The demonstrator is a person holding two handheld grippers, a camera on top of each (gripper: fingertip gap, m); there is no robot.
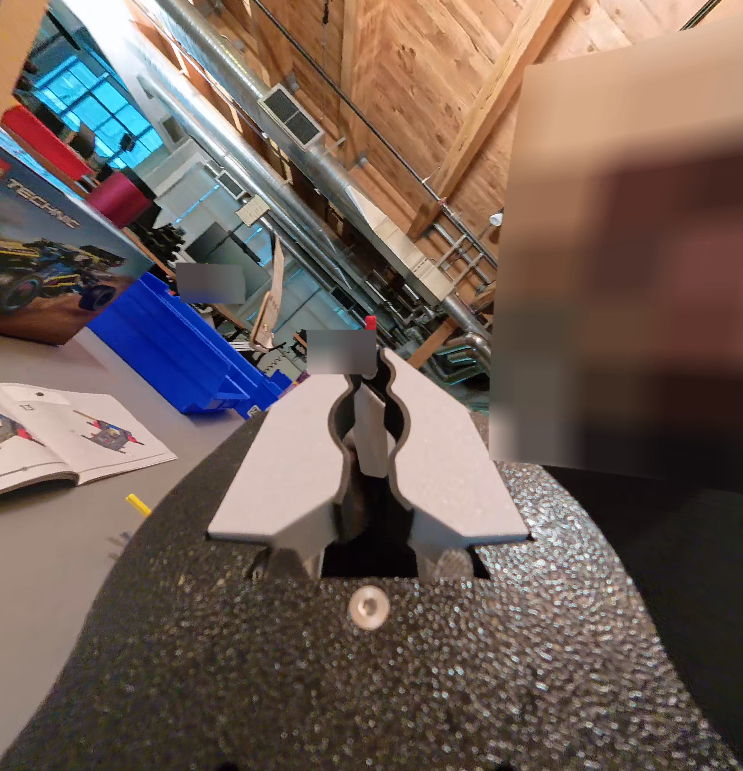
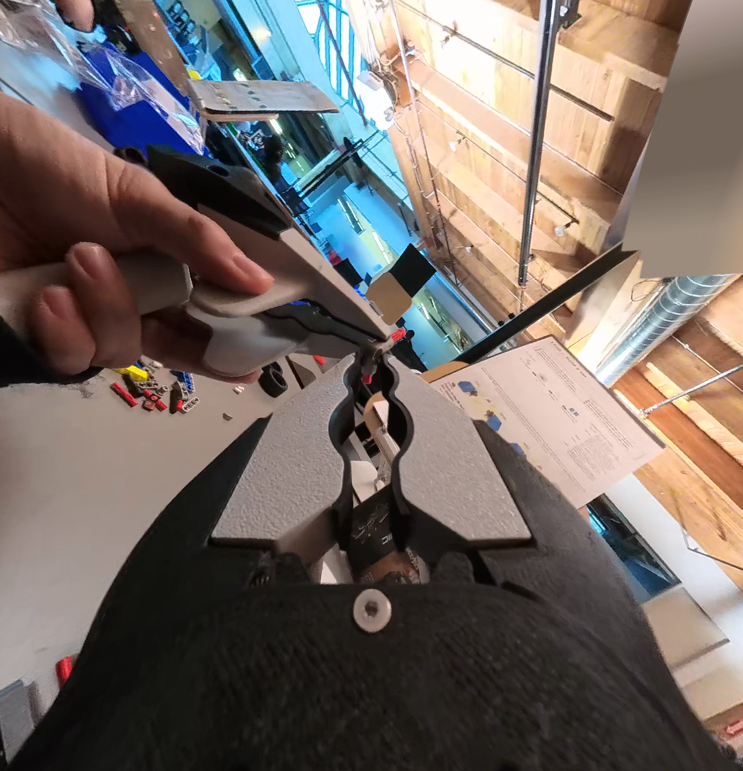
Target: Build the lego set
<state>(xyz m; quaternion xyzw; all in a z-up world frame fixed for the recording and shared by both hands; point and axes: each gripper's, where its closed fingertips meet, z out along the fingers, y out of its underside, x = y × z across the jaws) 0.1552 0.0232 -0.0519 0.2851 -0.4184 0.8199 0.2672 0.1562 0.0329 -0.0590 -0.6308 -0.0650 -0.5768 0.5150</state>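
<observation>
Two hand-held grippers meet tip to tip above the grey surface [image 2: 90, 479]. Largest nearby is the lego set box [image 1: 40, 258], standing on the surface with blue bins [image 1: 173, 346] just beside it and the open instruction booklet [image 1: 69, 438] in front. Left hand-held gripper [image 1: 376, 363] pinches a small red lego pin [image 1: 370, 322]; right hand-held gripper [image 2: 372, 367] clamps another red piece [image 2: 366, 377]. Loose lego parts [image 2: 153, 392] lie scattered beyond the person's hand [image 2: 69, 250].
</observation>
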